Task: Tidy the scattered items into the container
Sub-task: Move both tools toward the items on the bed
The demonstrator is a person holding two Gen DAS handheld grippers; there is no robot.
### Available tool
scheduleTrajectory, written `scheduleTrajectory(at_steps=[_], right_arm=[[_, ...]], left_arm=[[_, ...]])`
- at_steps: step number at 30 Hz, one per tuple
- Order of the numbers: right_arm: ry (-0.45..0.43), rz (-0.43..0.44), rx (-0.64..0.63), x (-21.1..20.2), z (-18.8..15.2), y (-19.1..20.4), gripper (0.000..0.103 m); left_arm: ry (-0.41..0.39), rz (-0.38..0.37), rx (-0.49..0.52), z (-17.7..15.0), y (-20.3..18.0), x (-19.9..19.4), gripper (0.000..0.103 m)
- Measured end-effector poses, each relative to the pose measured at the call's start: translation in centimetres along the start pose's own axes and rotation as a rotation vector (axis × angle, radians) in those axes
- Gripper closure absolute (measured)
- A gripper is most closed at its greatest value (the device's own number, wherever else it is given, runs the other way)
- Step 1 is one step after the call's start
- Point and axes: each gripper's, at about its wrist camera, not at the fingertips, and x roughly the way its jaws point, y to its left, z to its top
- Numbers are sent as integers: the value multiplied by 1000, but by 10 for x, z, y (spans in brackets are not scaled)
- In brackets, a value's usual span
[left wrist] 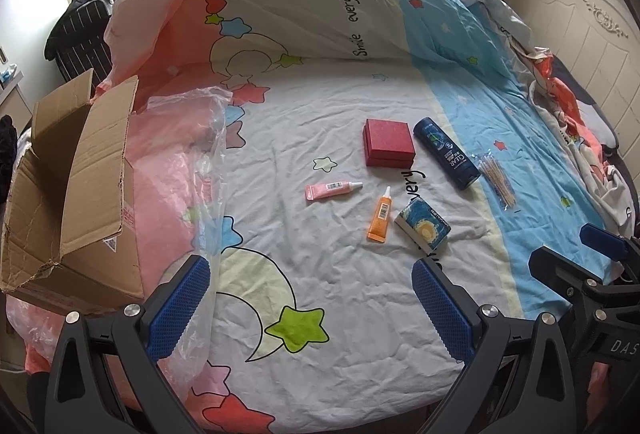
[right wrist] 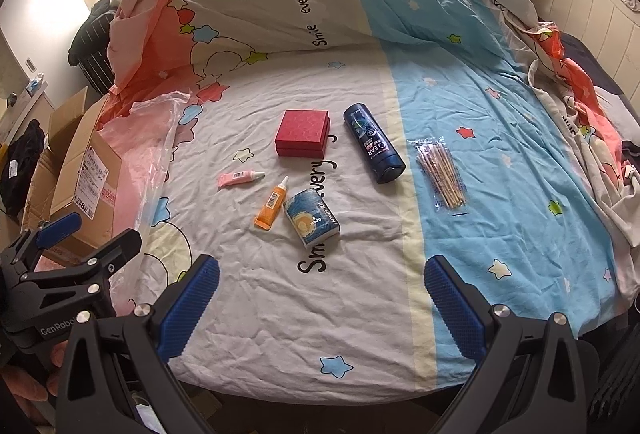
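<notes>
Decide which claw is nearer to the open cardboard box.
Left. The left claw hangs open just right of the cardboard box; the right claw, also open, sits farther right, with the left claw between it and the box.

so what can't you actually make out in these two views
- Cardboard box interior: in the left wrist view its raised flap hides the inside; in the right wrist view the left gripper partly blocks it.
- Tissue pack print: too small to read.
- Packet of sticks: contents too small to identify.
</notes>
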Motion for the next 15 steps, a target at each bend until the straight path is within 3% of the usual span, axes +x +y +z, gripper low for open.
scheduleTrajectory(at_steps=[15], right_arm=[[16, 18, 24, 5, -2, -1, 0]], left_arm=[[71, -23, -49, -8, 11, 14, 0]])
